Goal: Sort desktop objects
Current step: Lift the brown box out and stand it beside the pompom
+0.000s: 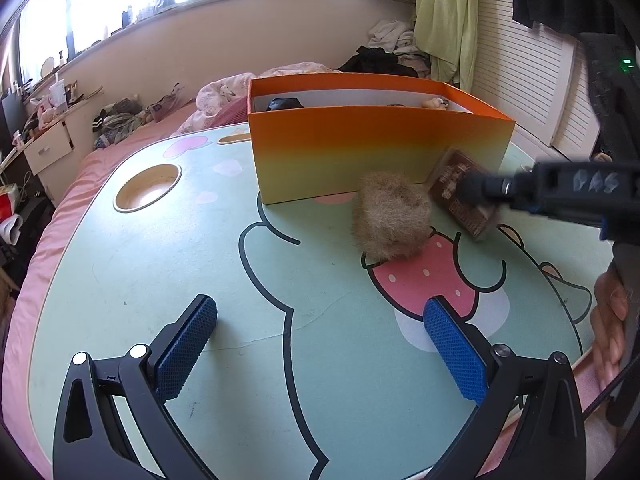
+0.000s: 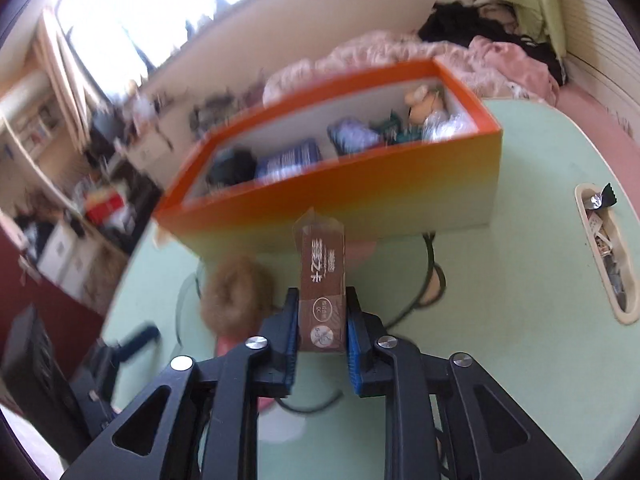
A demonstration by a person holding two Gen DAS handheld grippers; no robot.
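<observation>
One relation governs the coming move: the orange box [image 2: 340,200] stands directly ahead of the right gripper [image 2: 322,322], along the line of its fingers, with its open top higher and beyond the near wall. The right gripper is closed on a brown snack packet [image 2: 322,276], pinching its near end between the blue pads [image 2: 354,336]. The packet's long axis runs straight forward from the jaws, its far, crimped tip pointing at the box's near wall. Seen from the left wrist camera, the packet [image 1: 452,184] sits close in front of that wall, near the box's right end; whether it clears the tabletop I cannot tell. To drop it in, the packet probably has to rise above the rim and travel forward.

The packet is slim and flat, brown with white printed characters and round marks near the gripped end, in a glossy, clear-edged wrapper that looks light and slightly crushable.

A tan furry pom-pom [image 1: 392,220] rests on the green cartoon-printed table [image 1: 160,280], just left of the packet and near the box. The left gripper [image 1: 320,344] is wide open and holds nothing, low over the table; the pom-pom lies ahead of it and slightly right, so that arm looks better placed for it. The box already holds several items, blurred in the right wrist view.
</observation>
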